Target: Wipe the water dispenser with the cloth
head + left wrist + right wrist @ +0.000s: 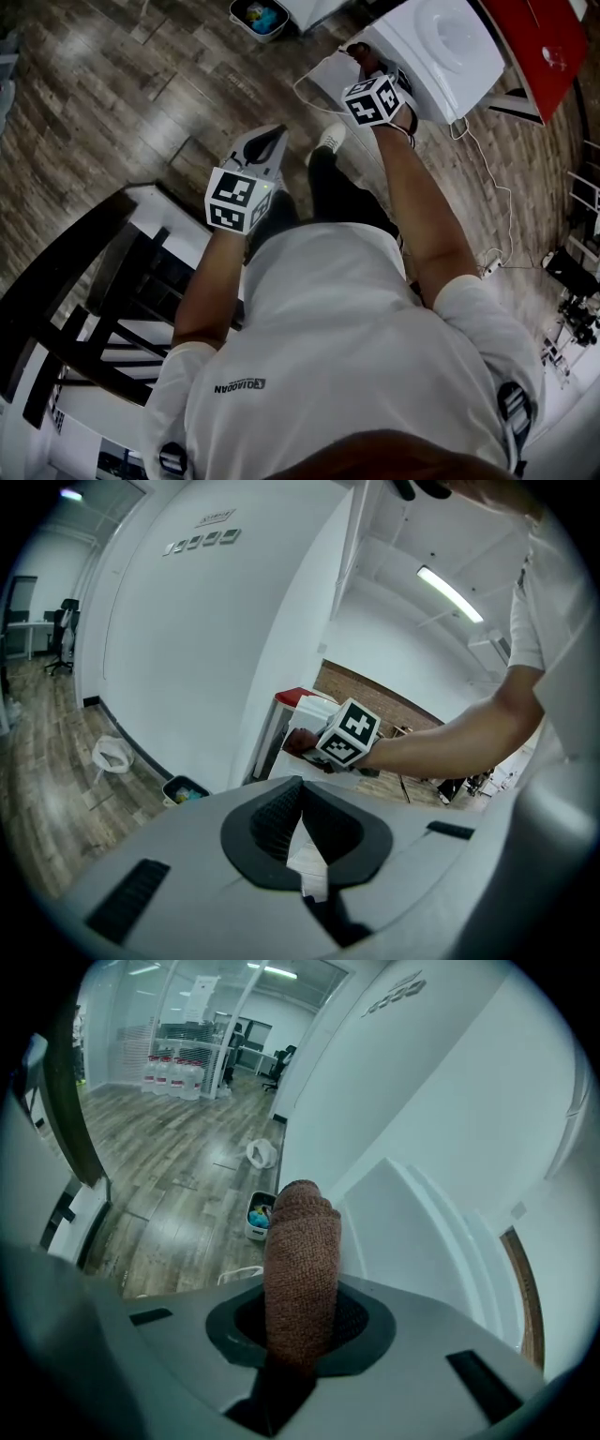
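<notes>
- Head view: the right gripper [366,66] reaches forward to the white water dispenser [441,42] and holds the brown cloth [357,49] at or just beside the near edge of its top. I cannot tell whether they touch. The left gripper [267,150] hangs lower and nearer the body, well apart from the dispenser, over the wooden floor [112,103]. A small bin [258,14] stands on the floor near the dispenser, with blue and yellow things inside that are too small to name.
- Left gripper view: its jaws meet at the tips with nothing between them; only a sliver of white background shows through the gap behind the tips. Ahead, the right gripper's marker cube sits beside the dispenser, and the bin shows low by the wall.
- Right gripper view: the jaws are clamped on the cloth, a thick knitted roll that stands up out of them past the tips. The dispenser's white panels fill the right side. The bin sits beyond, its blue and yellow contents just visible.
- Handling, as a judgement: the cloth looks soft, light and limp, so the free end should do the wiping, pressed flat. The grip low on the roll seems sound. The dispenser's panels look smooth, hard and likely slippery.
</notes>
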`<act>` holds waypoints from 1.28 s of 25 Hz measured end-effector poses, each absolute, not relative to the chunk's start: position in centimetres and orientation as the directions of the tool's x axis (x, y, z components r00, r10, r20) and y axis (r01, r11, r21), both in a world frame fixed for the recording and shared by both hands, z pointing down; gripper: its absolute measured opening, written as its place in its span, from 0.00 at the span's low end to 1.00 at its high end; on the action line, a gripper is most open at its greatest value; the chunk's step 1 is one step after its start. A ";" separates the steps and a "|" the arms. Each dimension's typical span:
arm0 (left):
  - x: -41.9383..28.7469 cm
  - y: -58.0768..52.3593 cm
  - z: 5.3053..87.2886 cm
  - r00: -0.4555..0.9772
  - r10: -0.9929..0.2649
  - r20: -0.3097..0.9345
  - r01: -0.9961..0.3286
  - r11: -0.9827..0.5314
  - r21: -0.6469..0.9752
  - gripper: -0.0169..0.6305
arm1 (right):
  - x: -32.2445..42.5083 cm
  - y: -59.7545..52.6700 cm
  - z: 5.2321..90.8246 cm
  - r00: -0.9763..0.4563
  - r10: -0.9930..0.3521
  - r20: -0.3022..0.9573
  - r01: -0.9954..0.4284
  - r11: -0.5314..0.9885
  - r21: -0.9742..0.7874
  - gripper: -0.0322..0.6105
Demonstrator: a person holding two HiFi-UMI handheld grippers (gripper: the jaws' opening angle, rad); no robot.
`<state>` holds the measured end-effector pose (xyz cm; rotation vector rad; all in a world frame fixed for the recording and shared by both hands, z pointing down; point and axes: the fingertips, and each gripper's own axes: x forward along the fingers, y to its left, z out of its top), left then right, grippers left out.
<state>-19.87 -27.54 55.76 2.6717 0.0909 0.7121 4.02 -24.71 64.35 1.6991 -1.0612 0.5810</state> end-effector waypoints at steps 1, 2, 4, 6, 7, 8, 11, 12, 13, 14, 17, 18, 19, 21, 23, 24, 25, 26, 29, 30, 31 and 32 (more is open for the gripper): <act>-19.8 -27.7 55.8 0.870 0.154 0.468 -0.037 -0.927 0.373 0.01 | 4.0 -24.8 65.0 0.495 -0.370 0.786 -0.862 -0.102 0.496 0.15; -19.8 -27.7 55.9 0.870 0.153 0.468 -0.039 -0.926 0.375 0.01 | 4.0 -25.0 65.7 0.493 -0.364 0.790 -0.864 -0.097 0.495 0.15; -19.8 -27.7 56.0 0.869 0.153 0.471 -0.043 -0.924 0.380 0.01 | 4.0 -25.3 66.9 0.491 -0.355 0.795 -0.865 -0.090 0.494 0.15; -19.8 -27.7 56.2 0.867 0.153 0.474 -0.047 -0.922 0.384 0.01 | 4.0 -25.5 68.2 0.491 -0.349 0.798 -0.864 -0.082 0.496 0.15; -19.8 -27.7 56.3 0.867 0.152 0.475 -0.049 -0.921 0.385 0.01 | 4.0 -25.6 68.9 0.491 -0.346 0.800 -0.864 -0.079 0.497 0.15; -19.7 -27.7 56.4 0.866 0.151 0.476 -0.053 -0.921 0.387 0.01 | 4.1 -25.7 69.5 0.490 -0.343 0.801 -0.865 -0.077 0.496 0.15; -19.7 -28.0 56.7 0.864 0.145 0.482 -0.065 -0.917 0.393 0.01 | 4.2 -26.0 71.2 0.483 -0.333 0.810 -0.869 -0.071 0.490 0.15; -19.7 -28.1 56.9 0.864 0.142 0.484 -0.070 -0.916 0.395 0.01 | 4.2 -26.1 71.7 0.480 -0.331 0.813 -0.871 -0.067 0.487 0.15; -19.7 -28.2 57.0 0.863 0.140 0.486 -0.075 -0.915 0.396 0.01 | 4.1 -26.2 72.3 0.476 -0.327 0.816 -0.873 -0.064 0.483 0.15; -19.7 -28.3 57.1 0.862 0.137 0.487 -0.078 -0.915 0.396 0.01 | 4.1 -26.3 72.8 0.471 -0.324 0.821 -0.876 -0.061 0.479 0.15; -19.8 -28.4 57.4 0.859 0.132 0.495 -0.089 -0.913 0.398 0.01 | 4.1 -26.2 75.1 0.455 -0.299 0.839 -0.885 -0.053 0.462 0.15; -19.9 -28.4 57.6 0.857 0.131 0.498 -0.093 -0.912 0.399 0.01 | 4.1 -26.0 75.9 0.452 -0.289 0.844 -0.888 -0.049 0.458 0.15; -20.0 -28.4 57.8 0.855 0.130 0.502 -0.096 -0.911 0.400 0.01 | 4.1 -25.9 76.7 0.448 -0.279 0.850 -0.890 -0.044 0.454 0.15; -20.0 -28.3 58.1 0.851 0.129 0.509 -0.104 -0.908 0.405 0.01 | 4.0 -25.7 78.0 0.434 -0.265 0.861 -0.897 -0.035 0.441 0.15; -20.0 -28.2 58.3 0.847 0.133 0.515 -0.108 -0.906 0.410 0.01 | 3.8 -25.8 78.9 0.416 -0.257 0.872 -0.905 -0.030 0.423 0.15; -19.9 -28.2 58.4 0.845 0.136 0.517 -0.107 -0.905 0.413 0.01 | 3.9 -25.8 79.4 0.410 -0.253 0.876 -0.909 -0.029 0.417 0.15; -19.8 -28.1 58.5 0.843 0.139 0.519 -0.106 -0.904 0.415 0.01 | 3.9 -25.9 79.8 0.405 -0.249 0.880 -0.911 -0.029 0.412 0.15; -19.7 -28.0 58.6 0.841 0.143 0.522 -0.104 -0.903 0.416 0.01 | 4.0 -26.0 80.2 0.401 -0.244 0.883 -0.913 -0.029 0.407 0.15; -19.5 -27.7 58.8 0.835 0.157 0.528 -0.096 -0.902 0.420 0.01 | 4.1 -26.0 81.5 0.386 -0.227 0.894 -0.921 -0.029 0.390 0.15; -19.4 -27.6 58.8 0.833 0.161 0.529 -0.093 -0.903 0.420 0.01 | 4.2 -26.0 81.8 0.378 -0.223 0.899 -0.924 -0.030 0.381 0.15; -19.3 -27.4 58.8 0.832 0.165 0.530 -0.088 -0.903 0.420 0.01 | 4.1 -26.0 82.2 0.369 -0.222 0.903 -0.928 -0.033 0.371 0.15; -19.2 -27.4 58.8 0.830 0.169 0.531 -0.083 -0.904 0.419 0.01 | 4.1 -26.1 82.5 0.361 -0.221 0.906 -0.931 -0.035 0.362 0.15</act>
